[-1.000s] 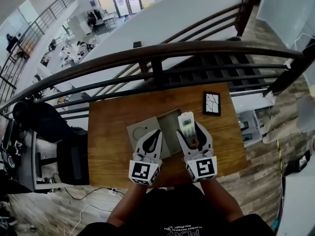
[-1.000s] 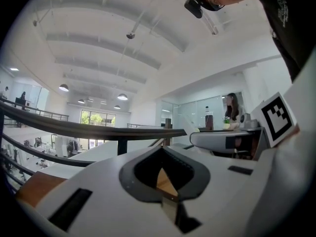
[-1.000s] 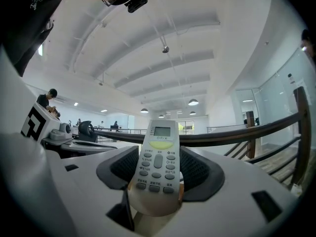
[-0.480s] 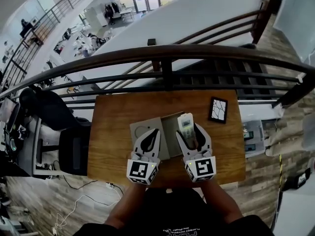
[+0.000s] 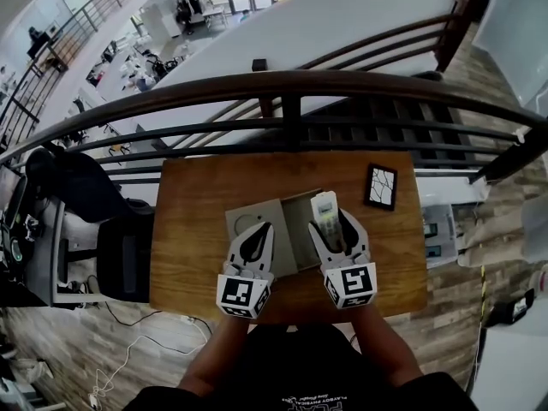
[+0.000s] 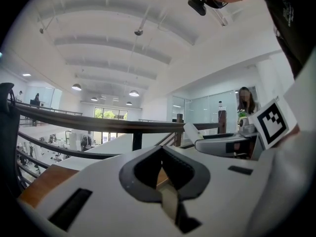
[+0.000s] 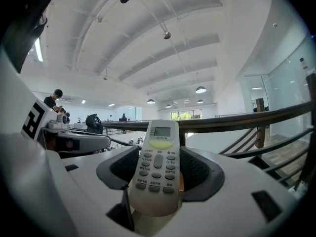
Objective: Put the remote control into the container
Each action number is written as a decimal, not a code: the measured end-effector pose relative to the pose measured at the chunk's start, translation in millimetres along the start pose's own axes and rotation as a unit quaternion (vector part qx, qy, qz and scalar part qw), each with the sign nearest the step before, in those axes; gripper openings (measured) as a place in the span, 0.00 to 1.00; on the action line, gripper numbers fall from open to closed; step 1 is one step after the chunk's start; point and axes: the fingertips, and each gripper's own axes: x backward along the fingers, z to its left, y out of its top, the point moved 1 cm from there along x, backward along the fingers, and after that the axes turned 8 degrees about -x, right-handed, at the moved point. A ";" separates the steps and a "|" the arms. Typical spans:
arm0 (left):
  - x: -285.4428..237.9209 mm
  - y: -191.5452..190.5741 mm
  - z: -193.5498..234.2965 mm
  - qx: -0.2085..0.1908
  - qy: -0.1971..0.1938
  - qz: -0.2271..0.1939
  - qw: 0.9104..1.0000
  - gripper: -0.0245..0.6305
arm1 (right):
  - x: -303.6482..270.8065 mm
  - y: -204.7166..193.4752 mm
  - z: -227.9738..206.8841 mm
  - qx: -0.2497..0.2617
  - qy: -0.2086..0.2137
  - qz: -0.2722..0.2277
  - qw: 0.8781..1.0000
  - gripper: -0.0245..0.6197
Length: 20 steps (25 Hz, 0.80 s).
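Wooden table (image 5: 193, 229) set against a dark railing (image 5: 282, 88), with two hand-held grippers over a grey container (image 5: 294, 225).
At the left, the left gripper (image 5: 261, 229) is seen with its jaws brought together on nothing, its tip over the container's opened flap (image 5: 242, 223). The container is set at the middle of the table. At its right edge, the remote control (image 5: 324, 215) is clamped between the jaws of the right gripper (image 5: 332, 229), buttons up, with its screen end sticking out past the jaw tips and over the container's right side. Further right, near the table's far corner, a black-framed panel (image 5: 380, 186) is laid flat, well apart from the grippers.
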 end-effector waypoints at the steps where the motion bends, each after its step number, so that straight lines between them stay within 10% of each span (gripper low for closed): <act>1: 0.4 -3.6 1.4 0.002 -0.001 0.003 1.000 0.05 | -1.5 -2.2 0.9 0.000 0.000 0.004 1.000 0.45; 20: -18.0 -65.6 22.3 0.038 -0.007 0.043 0.998 0.05 | -42.6 -75.8 -5.4 0.002 -0.026 0.120 0.992 0.45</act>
